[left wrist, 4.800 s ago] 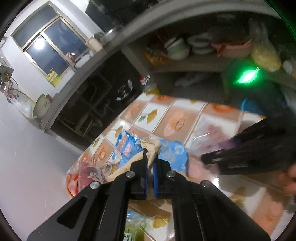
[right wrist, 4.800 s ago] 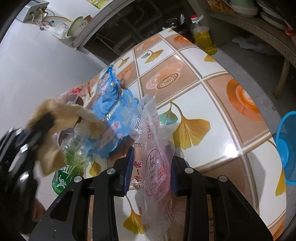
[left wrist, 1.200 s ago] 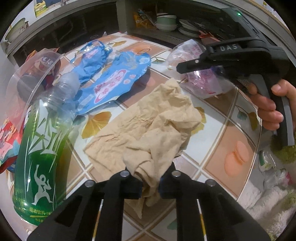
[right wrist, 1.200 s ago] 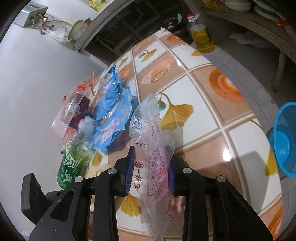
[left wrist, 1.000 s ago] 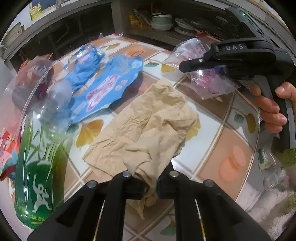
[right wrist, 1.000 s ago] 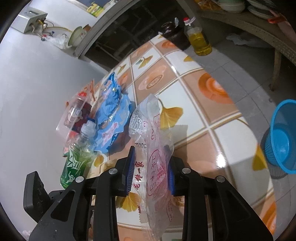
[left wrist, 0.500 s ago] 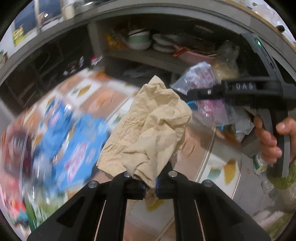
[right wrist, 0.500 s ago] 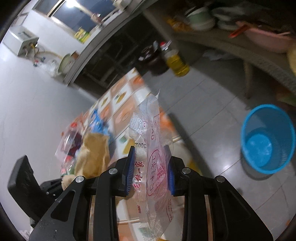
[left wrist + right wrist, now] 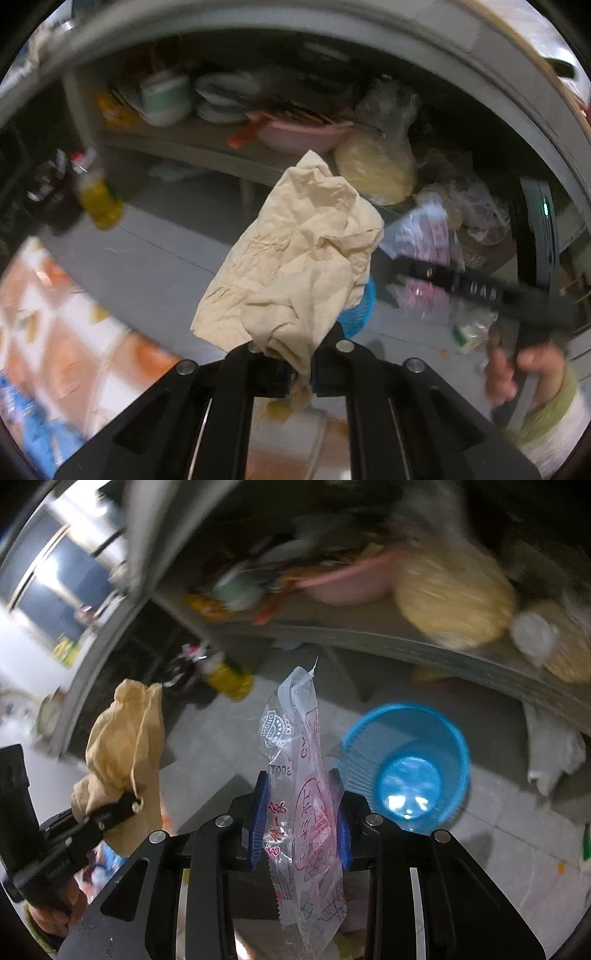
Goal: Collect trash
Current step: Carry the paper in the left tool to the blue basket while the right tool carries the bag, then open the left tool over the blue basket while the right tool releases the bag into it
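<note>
Grey floor, blue bin [image 9: 408, 764], plastic wrapper [image 9: 301, 782] clamped in right tool [image 9: 300, 825]

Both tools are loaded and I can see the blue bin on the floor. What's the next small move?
Probably carry the right tool a little further forward and right until its plastic bag hangs over the bin, then open. The bin's mouth lies just right of the bag, not under it. The left tool holds the tissue beside it and can follow.

tan napkin [image 9: 299, 254], clear red-printed bag [image 9: 303, 794], blue basket [image 9: 410, 764]
</note>
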